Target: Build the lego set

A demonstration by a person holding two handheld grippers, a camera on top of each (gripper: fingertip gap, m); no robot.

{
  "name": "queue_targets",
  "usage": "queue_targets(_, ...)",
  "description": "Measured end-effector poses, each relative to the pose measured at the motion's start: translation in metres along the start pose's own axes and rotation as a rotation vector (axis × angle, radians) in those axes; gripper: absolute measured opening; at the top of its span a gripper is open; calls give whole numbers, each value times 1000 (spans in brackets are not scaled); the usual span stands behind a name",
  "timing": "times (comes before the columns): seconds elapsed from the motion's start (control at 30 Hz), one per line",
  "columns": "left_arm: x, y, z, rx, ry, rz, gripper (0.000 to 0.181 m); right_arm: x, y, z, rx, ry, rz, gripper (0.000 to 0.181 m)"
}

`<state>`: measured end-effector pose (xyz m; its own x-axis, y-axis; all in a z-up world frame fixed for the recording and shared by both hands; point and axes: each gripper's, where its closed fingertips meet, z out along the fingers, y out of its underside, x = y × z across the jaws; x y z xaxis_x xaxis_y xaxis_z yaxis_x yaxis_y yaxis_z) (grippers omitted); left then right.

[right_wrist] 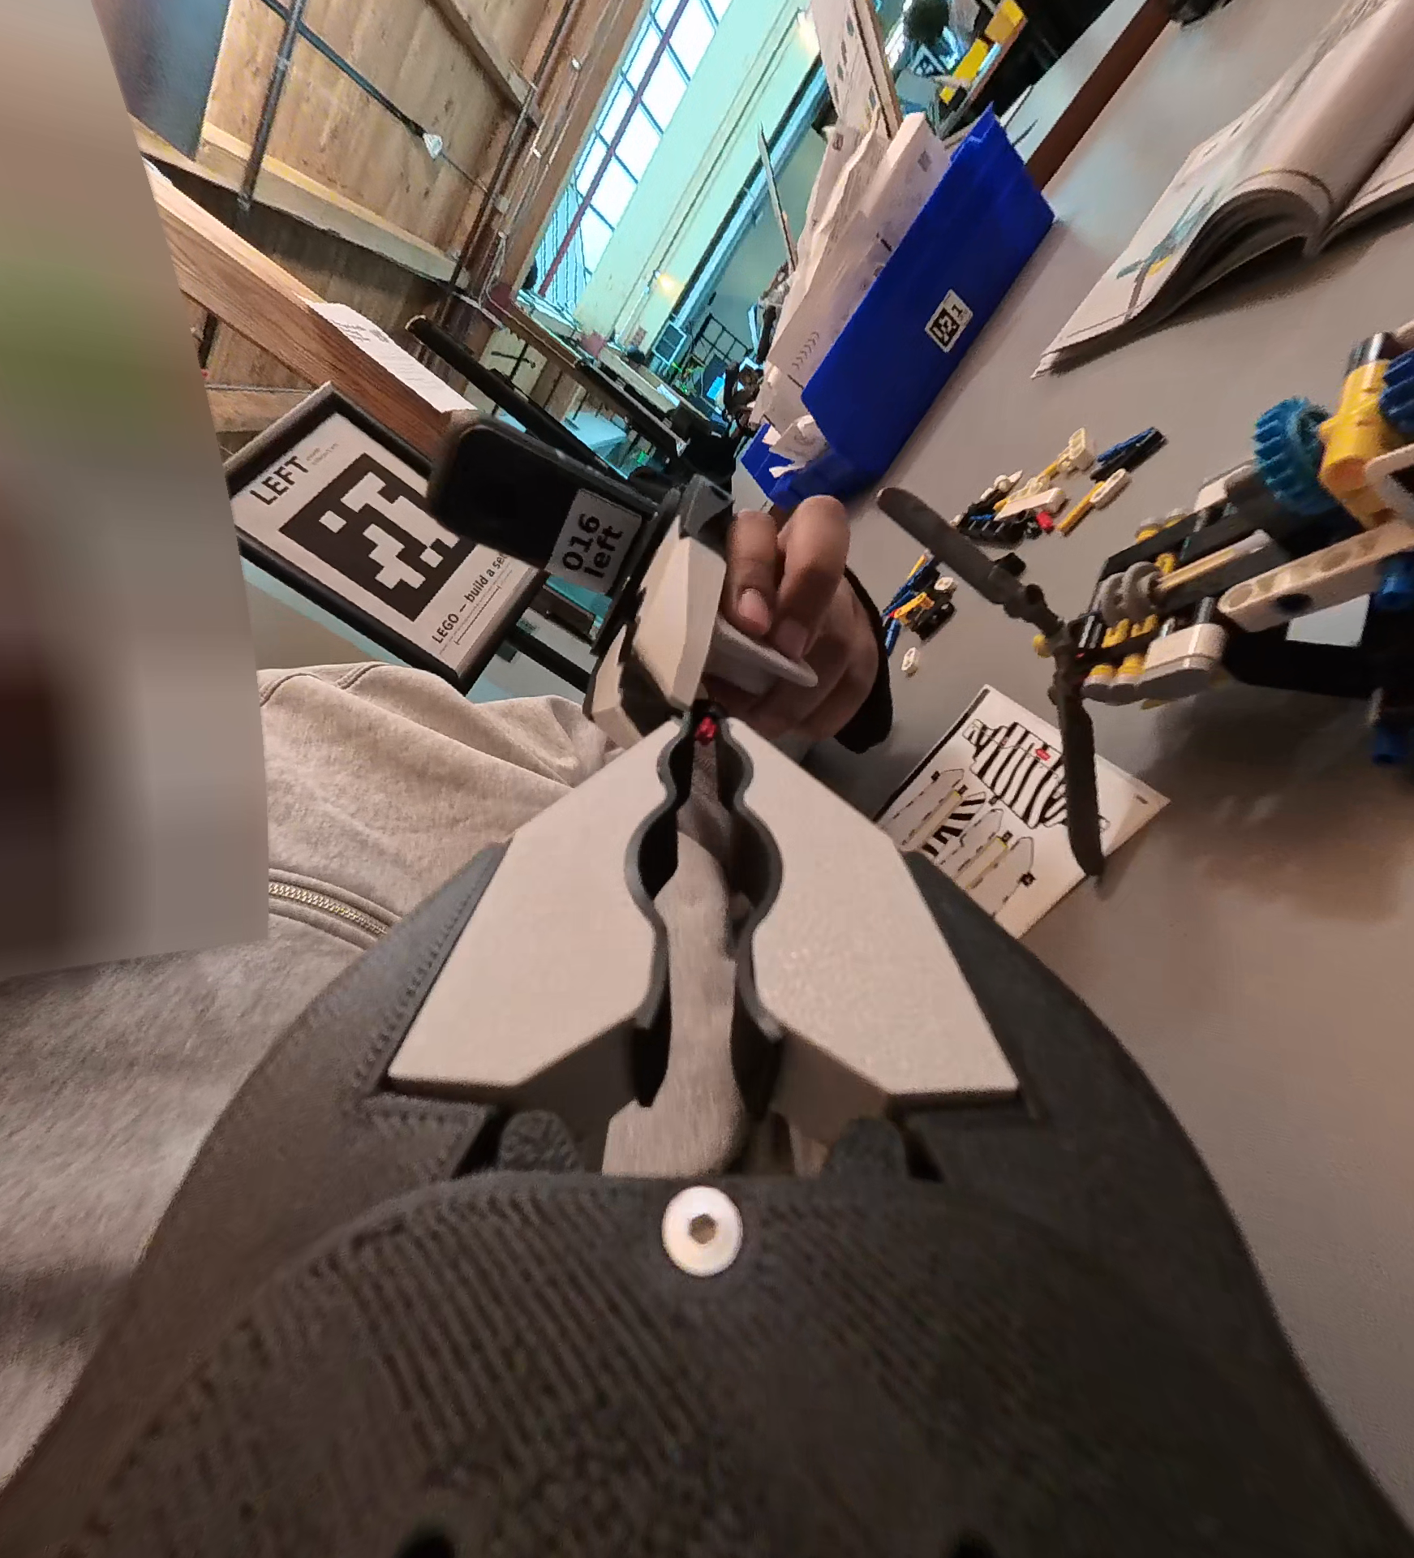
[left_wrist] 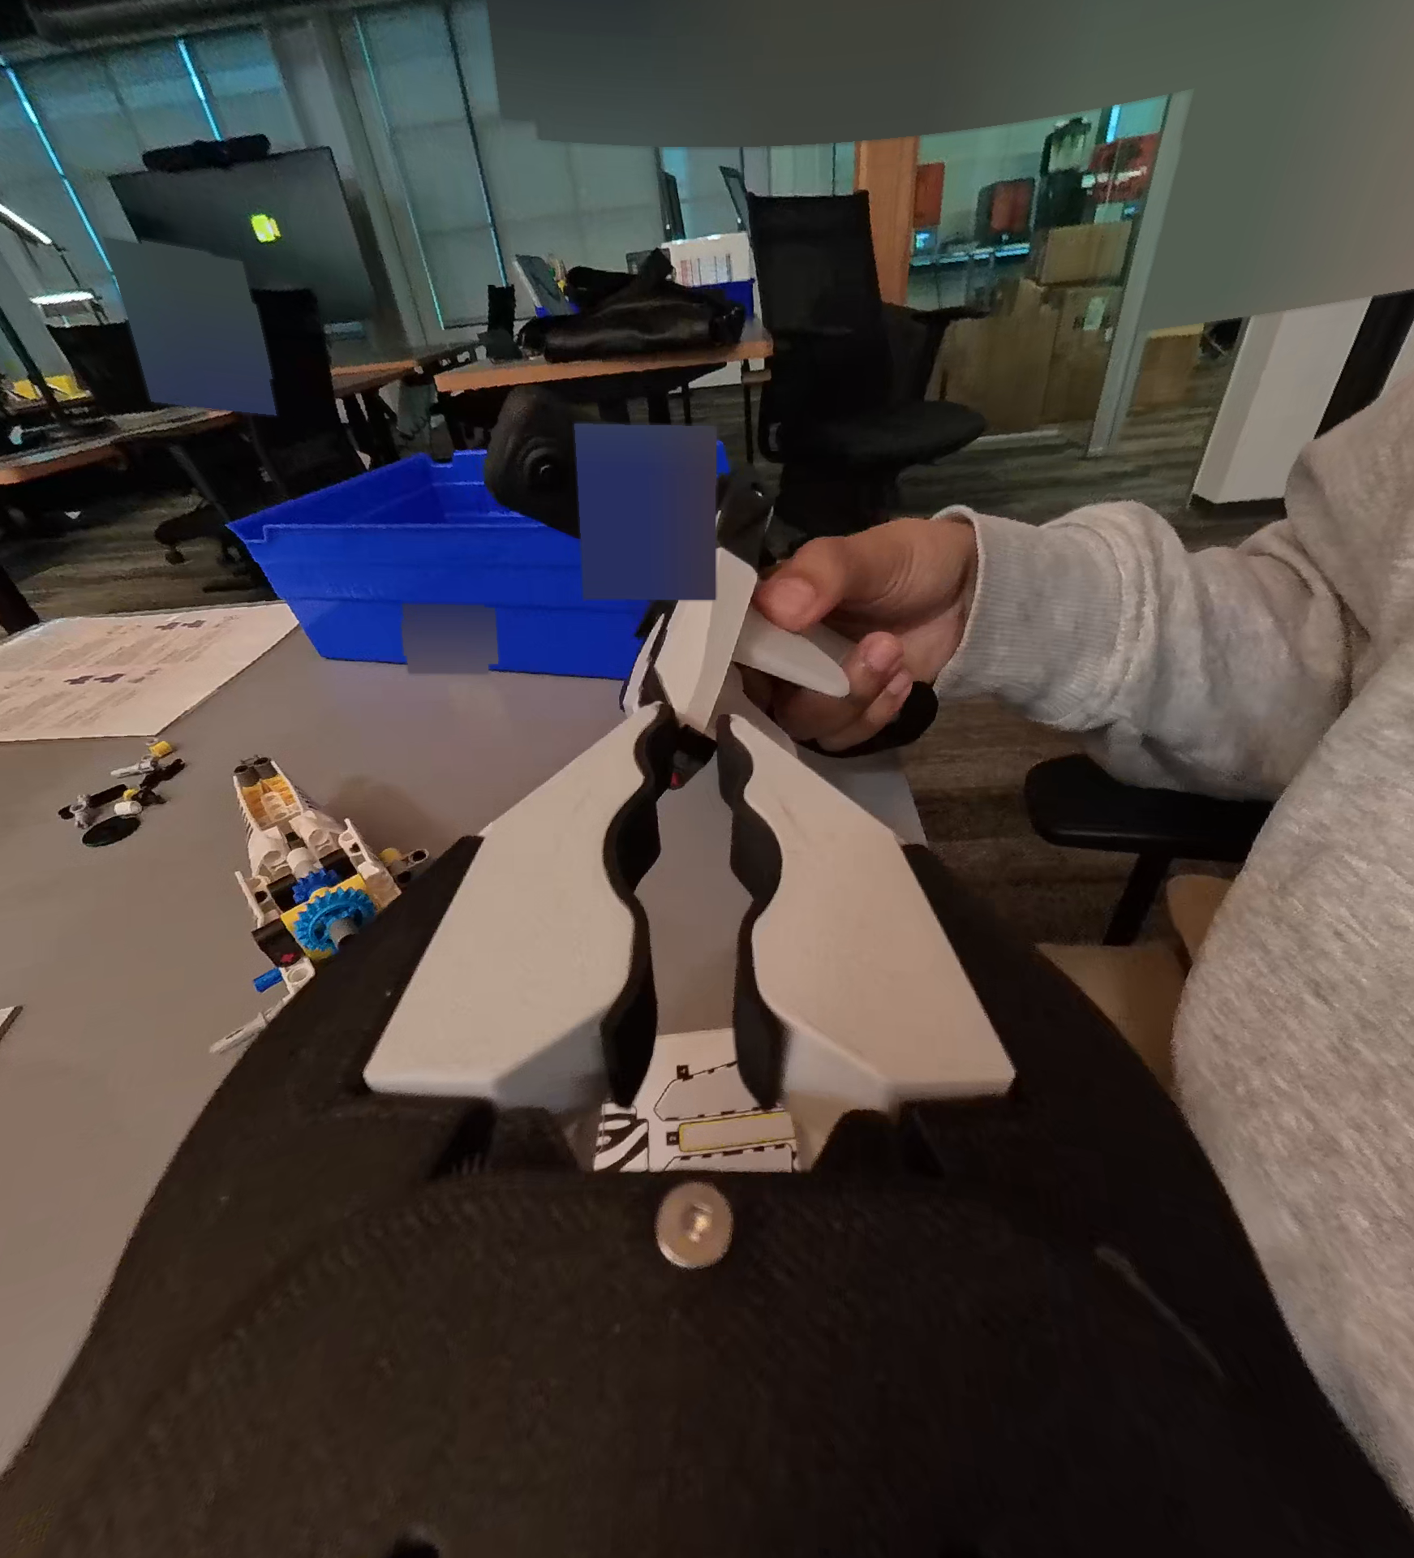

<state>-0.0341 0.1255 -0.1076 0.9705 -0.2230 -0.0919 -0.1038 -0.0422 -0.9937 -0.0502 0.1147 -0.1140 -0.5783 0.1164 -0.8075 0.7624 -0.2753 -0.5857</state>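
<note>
Only right view shows booklet (right_wrist: 1243,169); jaws maybe pinching red-black piece (right_wrist: 705,732).

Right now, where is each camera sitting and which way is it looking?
Left wrist view: rides the left gripper, faces the right gripper held by a hand in a grey sleeve.
Right wrist view: rides the right gripper, faces the left one; grey sweatshirt behind.
Both show the small black-and-red piece between the tips and the blue plastic bin.

bin (left_wrist: 400,565): blue | gear (left_wrist: 335,919): blue | sticker sheet (right_wrist: 1015,809): zebra-striped
</note>
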Motion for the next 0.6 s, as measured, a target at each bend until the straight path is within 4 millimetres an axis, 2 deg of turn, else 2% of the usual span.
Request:
queue_targets(0.1, 0, -4, -4, 34, 7, -33, 29, -5, -4, -3, 31, -24, -8, 2)
queue_targets(0.17, -2, -6, -7, 56, 5, -51, 33, -11, -6, -6, 52, -62, 1, 2)
queue_targets(0.3, 1, -5, -7, 46, -6, -9, 24, -21, 1, -4, 40, -166, 73, 2)
queue_targets(0.43, 9, -4, -5, 32, 12, 36, 5, -24, 5, 1, 48, -235, 129, 2)
queue_targets(0.6, 11, -8, -7, 60, 22, 26, 6, -22, 4, 2, 62, -258, 160, 2)
